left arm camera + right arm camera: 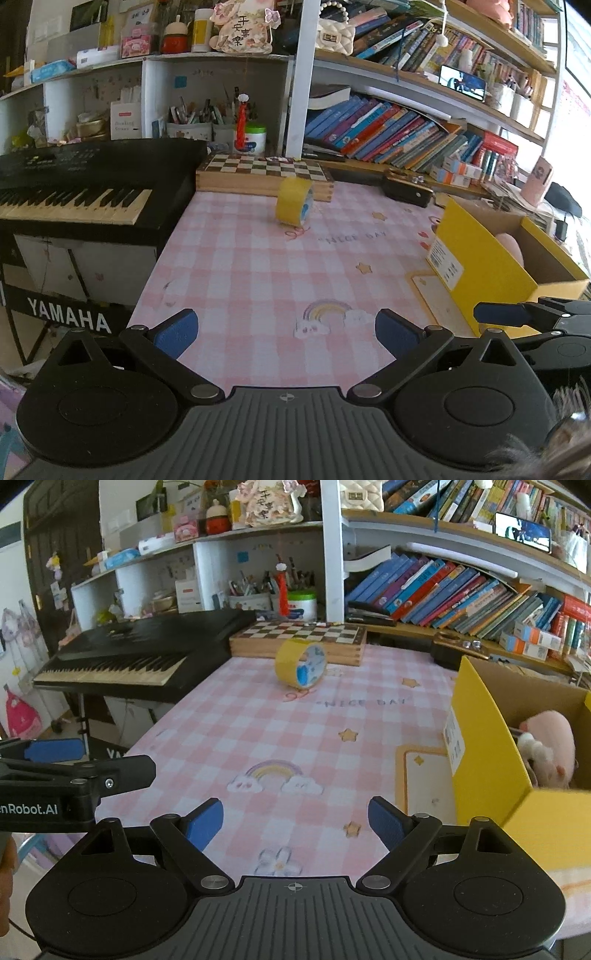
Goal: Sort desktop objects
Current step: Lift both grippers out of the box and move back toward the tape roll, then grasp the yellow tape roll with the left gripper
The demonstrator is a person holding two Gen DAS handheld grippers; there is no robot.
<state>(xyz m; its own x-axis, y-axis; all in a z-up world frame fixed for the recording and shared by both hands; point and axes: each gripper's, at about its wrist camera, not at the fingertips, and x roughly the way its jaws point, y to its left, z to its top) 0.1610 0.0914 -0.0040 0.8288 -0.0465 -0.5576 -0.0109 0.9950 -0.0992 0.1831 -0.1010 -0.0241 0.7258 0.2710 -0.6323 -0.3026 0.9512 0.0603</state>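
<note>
While both grippers hover low over the pink checked tablecloth [258,720], the yellow cardboard box [491,760] at right holds a pink plush toy [550,746]. Yellow tape roll [294,202] stands on edge beside the wooden chessboard [258,171]. Left gripper [286,332] and right gripper [295,823]: fingers apart, empty.

Yellow tape roll [300,663] stands on edge near chessboard; pink plush [549,748] lies inside yellow box [484,749].
</note>
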